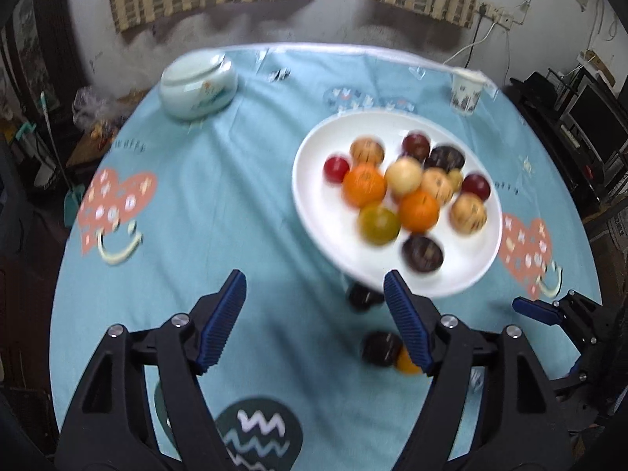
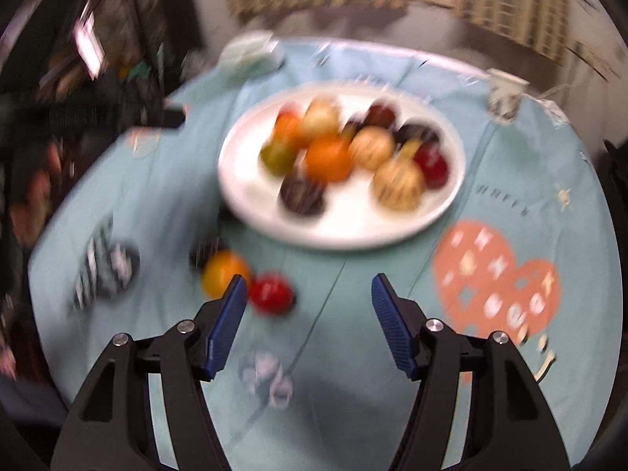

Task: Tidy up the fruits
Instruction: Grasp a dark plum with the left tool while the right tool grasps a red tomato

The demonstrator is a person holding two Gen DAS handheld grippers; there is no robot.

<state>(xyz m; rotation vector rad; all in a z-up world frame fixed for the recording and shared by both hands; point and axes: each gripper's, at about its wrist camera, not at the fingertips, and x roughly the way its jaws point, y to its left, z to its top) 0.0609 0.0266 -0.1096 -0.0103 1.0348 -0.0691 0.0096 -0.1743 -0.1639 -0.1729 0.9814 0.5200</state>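
A: Largest item?
B: Round table under a light-blue tablecloth [image 1: 243, 180] printed with hearts.

A: Next?
B: White plate [image 1: 314, 212], right of centre, heaped with round fruits: orange, red, tan, dark purple, one green.

A: Other vessels?
B: Pale ceramic bowl [image 1: 198, 86], far left. Patterned cup [image 1: 466, 94], far right.

A: The grippers?
B: Left gripper [image 1: 316, 290]: jaws wide apart, nothing between the blue pads, near the plate's near edge. Right gripper [image 2: 310, 294]: likewise spread, empty, over bare cloth.

A: Loose fruit?
B: Off the plate, near side: a dark fruit [image 1: 365, 296] at the plate's rim, another dark fruit [image 1: 381, 348] touching an orange one [image 2: 224, 272], and a red fruit [image 2: 272, 292] just beside the right gripper's left finger. Views blurred; kinds uncertain.
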